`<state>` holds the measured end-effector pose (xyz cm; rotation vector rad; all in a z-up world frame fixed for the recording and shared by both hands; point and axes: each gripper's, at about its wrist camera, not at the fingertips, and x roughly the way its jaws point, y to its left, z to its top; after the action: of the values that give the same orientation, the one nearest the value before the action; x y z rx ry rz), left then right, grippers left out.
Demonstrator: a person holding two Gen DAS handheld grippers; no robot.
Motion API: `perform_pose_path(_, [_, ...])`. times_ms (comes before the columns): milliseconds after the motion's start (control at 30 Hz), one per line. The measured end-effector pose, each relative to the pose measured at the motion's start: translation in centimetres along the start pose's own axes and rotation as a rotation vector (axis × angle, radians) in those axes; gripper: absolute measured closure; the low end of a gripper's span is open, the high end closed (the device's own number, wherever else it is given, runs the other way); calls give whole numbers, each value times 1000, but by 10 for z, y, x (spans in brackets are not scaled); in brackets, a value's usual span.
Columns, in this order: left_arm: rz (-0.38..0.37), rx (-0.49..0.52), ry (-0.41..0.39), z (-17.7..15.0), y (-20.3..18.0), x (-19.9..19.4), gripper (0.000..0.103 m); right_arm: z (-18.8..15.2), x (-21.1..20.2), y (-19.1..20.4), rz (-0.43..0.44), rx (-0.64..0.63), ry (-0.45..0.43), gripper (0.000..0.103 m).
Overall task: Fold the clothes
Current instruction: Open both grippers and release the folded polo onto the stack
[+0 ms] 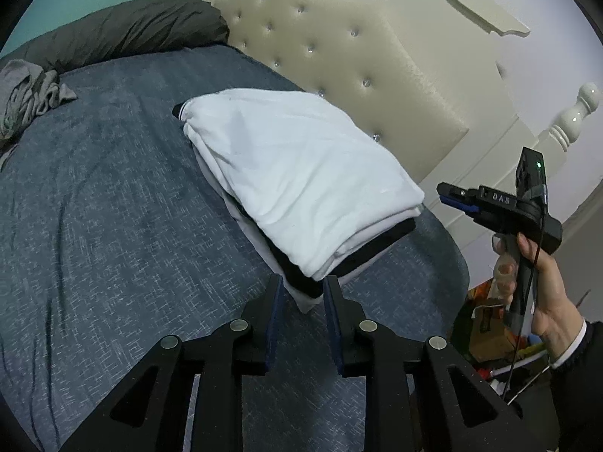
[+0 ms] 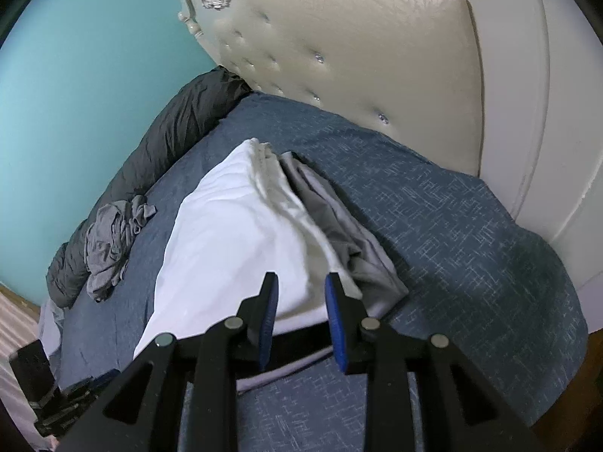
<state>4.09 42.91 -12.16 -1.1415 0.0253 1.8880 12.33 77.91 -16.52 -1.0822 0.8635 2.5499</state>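
A folded white garment (image 1: 301,173) with black trim lies on top of a small stack of folded clothes on the blue bedspread (image 1: 113,207). My left gripper (image 1: 301,290) is open just short of the stack's near corner, and its pads press on nothing. A hand holds my right gripper (image 1: 458,197) off the bed's right side, above the edge. In the right wrist view the same white garment (image 2: 226,245) lies over folded grey cloth (image 2: 339,233). My right gripper (image 2: 301,286) hovers open over the stack's near end, with nothing held.
A crumpled grey garment (image 1: 26,90) (image 2: 113,245) lies loose at the far side of the bed, beside a dark rolled duvet (image 1: 124,30) (image 2: 169,143). The padded cream headboard (image 1: 339,56) (image 2: 358,56) stands close behind the stack. Colourful clutter (image 1: 490,320) sits below the bed's edge.
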Motion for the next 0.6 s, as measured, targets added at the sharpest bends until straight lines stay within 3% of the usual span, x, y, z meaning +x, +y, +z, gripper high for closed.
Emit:
perform_pose_path(100, [-4,-3,-16,1,-3,-11,68,-7,-8,11,-5,-26,-9,78])
perform_pose_path(467, [-11,13,-86,-1,-18,-63,54,-37,-52,50,-6,-53,-78,75])
perform_pose_path(600, [6,23,-104,-3,-19,-81,51,-49,-72,66,-3,-58,-102,60])
